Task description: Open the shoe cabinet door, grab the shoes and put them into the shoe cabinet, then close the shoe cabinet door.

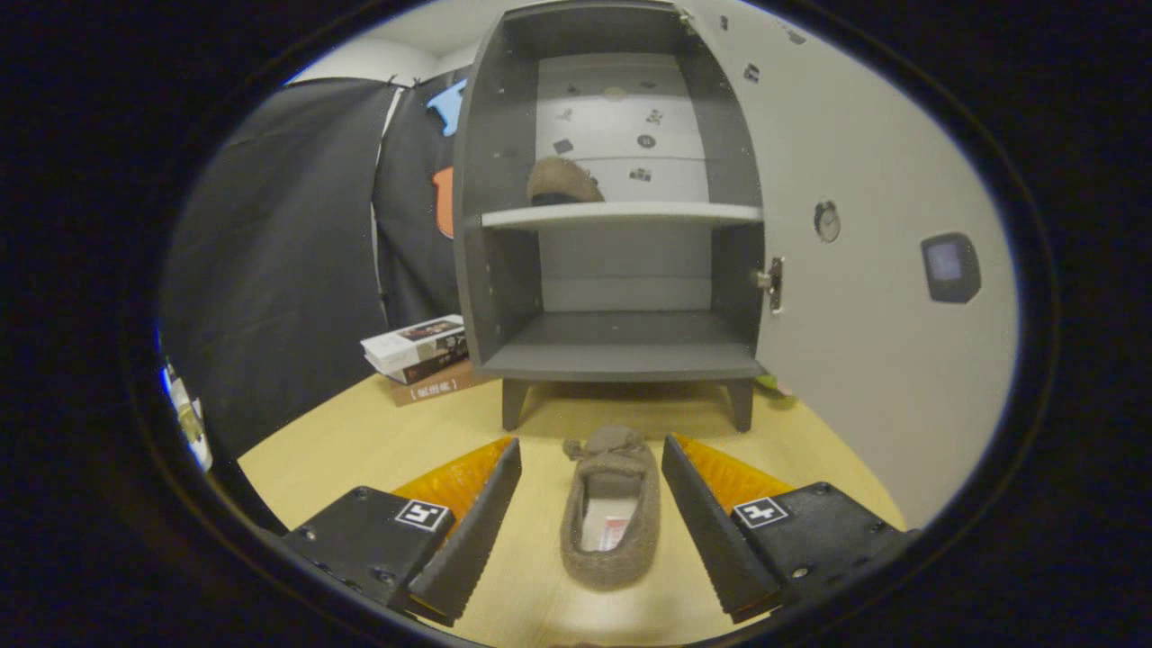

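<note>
We are at the grab for the second slipper (611,515), judging by the open shoe cabinet (621,207) with one slipper already on its upper shelf (621,214). The gripper (591,513) has its fingers spread wide apart, and neither finger touches anything yet.

To do this well, we should lower the gripper squarely over the slipper's middle, where the side walls stand highest, and close on both walls together so the soft fabric folds evenly and does not twist out. We judge the plush cloth will give under pressure, so a firm, full closure seems wise before lifting. We should lift straight up off the counter (360,450) before heading for the cabinet, to keep the sole from dragging.

The slipper lies on the counter in front of the shoe cabinet, just short of its legs, with the toe pointing toward the cabinet and the heel opening toward us. It sits between the two fingers, nearly centred, with a gap on each side.

The cabinet door (864,297) stands swung open to the cabinet's right. A stack of books (421,355) rests on the counter just left of the cabinet.
</note>
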